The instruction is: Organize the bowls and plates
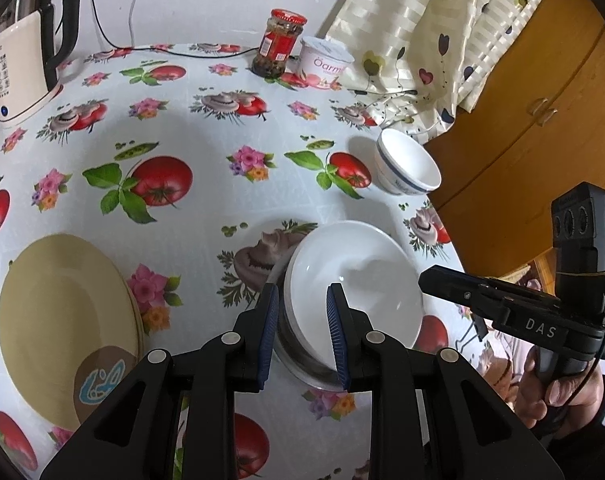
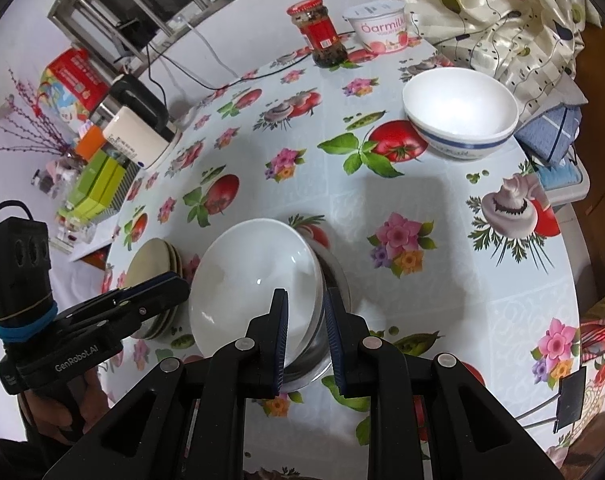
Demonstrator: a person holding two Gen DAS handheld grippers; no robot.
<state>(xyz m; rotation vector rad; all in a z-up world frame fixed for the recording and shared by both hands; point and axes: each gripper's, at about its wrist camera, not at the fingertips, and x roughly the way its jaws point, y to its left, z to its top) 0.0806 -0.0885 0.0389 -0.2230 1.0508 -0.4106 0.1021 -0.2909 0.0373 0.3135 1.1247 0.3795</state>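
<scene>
left wrist view: the left gripper (image 1: 302, 320) clamped its ribbed blue pads on the near rim of the glossy white bowl (image 1: 358, 280), nested in a steel bowl (image 1: 302, 360). round beige plates (image 1: 62, 320) lay stacked beside it on the flowered plastic tablecloth (image 1: 206, 128).

right wrist view: the right gripper (image 2: 306, 332) pinched the same bowl's (image 2: 254, 276) opposite rim. a blue-banded bowl (image 2: 458, 116) stood well apart.

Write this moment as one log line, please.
left gripper: astride white bowl rim, grip unclear | right gripper: shut on opposite rim | white bowl: on steel dish | banded bowl: apart
</scene>
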